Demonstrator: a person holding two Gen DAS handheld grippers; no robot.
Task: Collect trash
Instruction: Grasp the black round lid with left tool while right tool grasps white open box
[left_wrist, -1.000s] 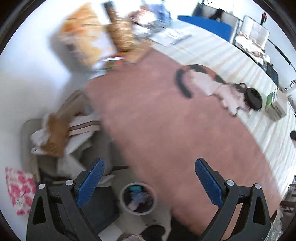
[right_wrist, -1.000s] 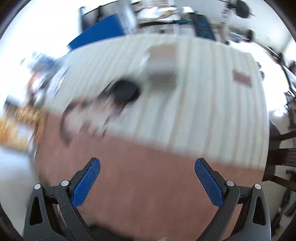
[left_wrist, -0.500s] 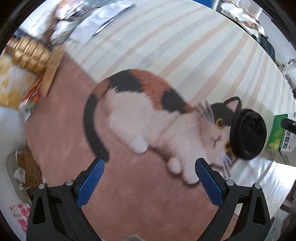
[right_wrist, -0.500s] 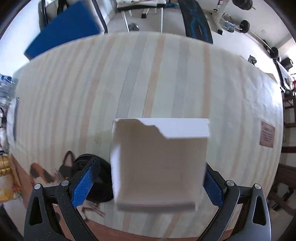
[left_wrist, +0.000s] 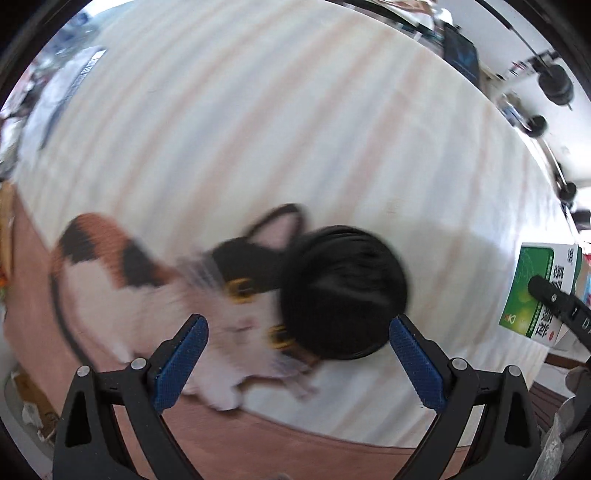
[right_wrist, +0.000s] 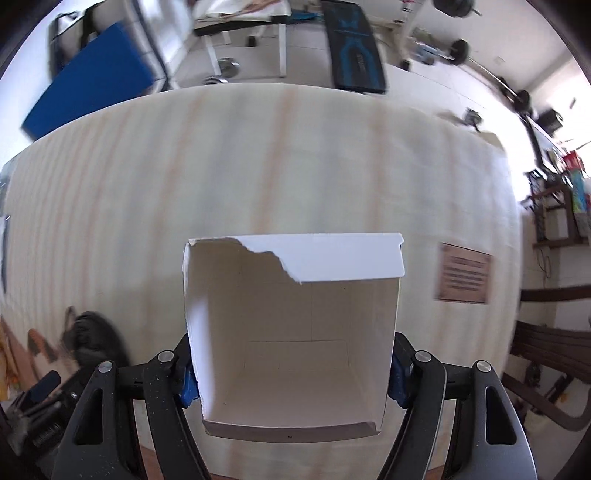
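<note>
A black round plastic lid lies on the striped cloth, over the printed cat's face. My left gripper is open just in front of it, the lid close to the right fingertip. My right gripper is shut on an open white cardboard box with a torn top flap; the box's green printed side shows at the right edge of the left wrist view. The lid also shows blurred in the right wrist view.
The table carries a striped cloth with a brown border. A brown label lies on the cloth to the right. Chairs, a blue mat and weights stand beyond the table. Cardboard scraps lie on the floor at left.
My left gripper has moved forward and right toward the black lid, which is now larger and close to its fingers. My right gripper has closed on the white box.
</note>
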